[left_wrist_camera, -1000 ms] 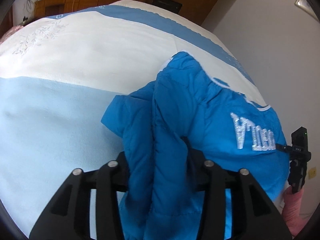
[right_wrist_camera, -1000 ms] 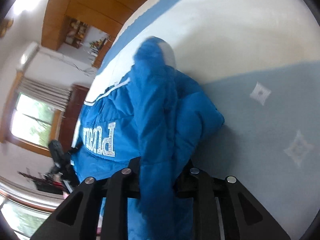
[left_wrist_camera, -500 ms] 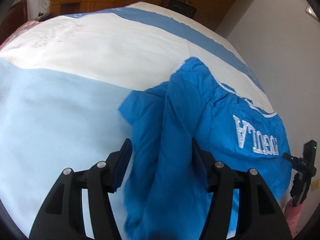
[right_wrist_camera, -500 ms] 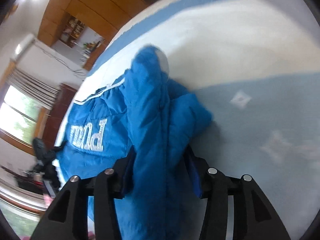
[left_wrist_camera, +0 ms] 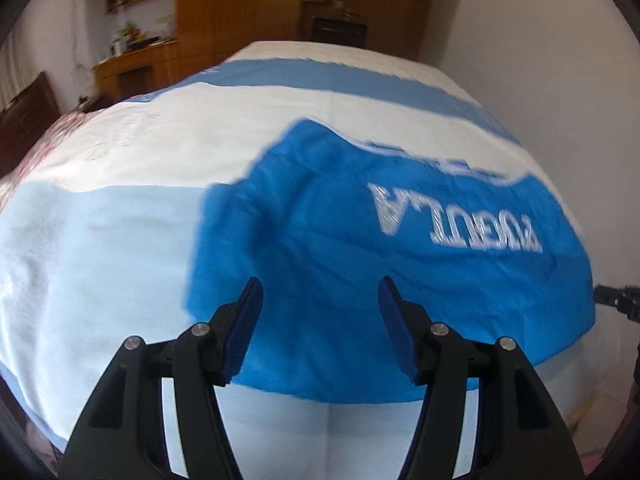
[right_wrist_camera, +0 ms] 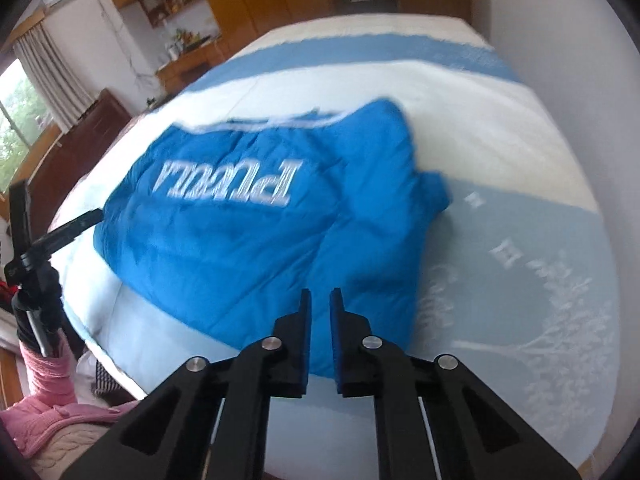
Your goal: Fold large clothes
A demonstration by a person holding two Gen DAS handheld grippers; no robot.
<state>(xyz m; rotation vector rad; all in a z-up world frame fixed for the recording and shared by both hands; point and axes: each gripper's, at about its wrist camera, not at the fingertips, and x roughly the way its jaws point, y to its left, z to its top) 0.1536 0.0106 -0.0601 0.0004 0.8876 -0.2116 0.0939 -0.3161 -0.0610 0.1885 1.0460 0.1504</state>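
Observation:
A bright blue padded jacket (left_wrist_camera: pixel 360 248) with white lettering lies folded flat on the bed (left_wrist_camera: pixel 100 240). It also shows in the right wrist view (right_wrist_camera: pixel 256 232). My left gripper (left_wrist_camera: pixel 320 320) is open and empty, raised above the jacket's near edge. My right gripper (right_wrist_camera: pixel 319 320) hovers over the jacket's near right corner with its jaws almost together and nothing between them. The left gripper (right_wrist_camera: pixel 44 240) shows at the left edge of the right wrist view.
The bed has a light blue, white and blue striped cover (right_wrist_camera: pixel 520 280). A white wall (left_wrist_camera: pixel 540 60) runs along its right side. Wooden cupboards (left_wrist_camera: pixel 224 12) and a dresser (right_wrist_camera: pixel 188 68) stand beyond the far end. A pink knit sleeve (right_wrist_camera: pixel 44 412) is at lower left.
Both grippers let go of the jacket and pulled back and up. The jacket dropped from a bunched, held-up fold to lie flat on the bed. The right jaws closed after release.

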